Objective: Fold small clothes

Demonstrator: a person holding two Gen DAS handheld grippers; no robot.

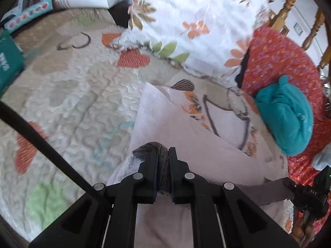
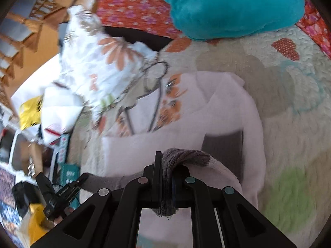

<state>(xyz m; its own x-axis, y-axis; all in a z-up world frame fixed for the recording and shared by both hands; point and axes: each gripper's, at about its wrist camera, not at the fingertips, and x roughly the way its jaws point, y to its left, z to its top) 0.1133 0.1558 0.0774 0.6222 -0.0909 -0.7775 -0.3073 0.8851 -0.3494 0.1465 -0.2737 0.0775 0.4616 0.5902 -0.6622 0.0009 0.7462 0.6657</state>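
A small pale pink garment [image 1: 175,128] with an orange-flower print and grey ribbed hem lies on the quilted bed cover [image 1: 68,95]. It also shows in the right wrist view [image 2: 223,111]. My left gripper [image 1: 163,155] is shut on the grey ribbed hem [image 1: 163,165]. My right gripper [image 2: 167,163] is shut on another part of the same grey hem [image 2: 184,155]. Each gripper shows at the edge of the other's view: the right one [image 1: 308,196], the left one [image 2: 62,194]. The hem stretches between them.
A teal bundle [image 1: 285,113] lies on a red floral cloth [image 1: 279,57] at the right; it also shows in the right wrist view [image 2: 227,6]. A white floral sheet [image 1: 186,20] is bunched at the back. A teal box [image 1: 8,62] sits at the left. A wooden chair [image 1: 289,4] stands behind.
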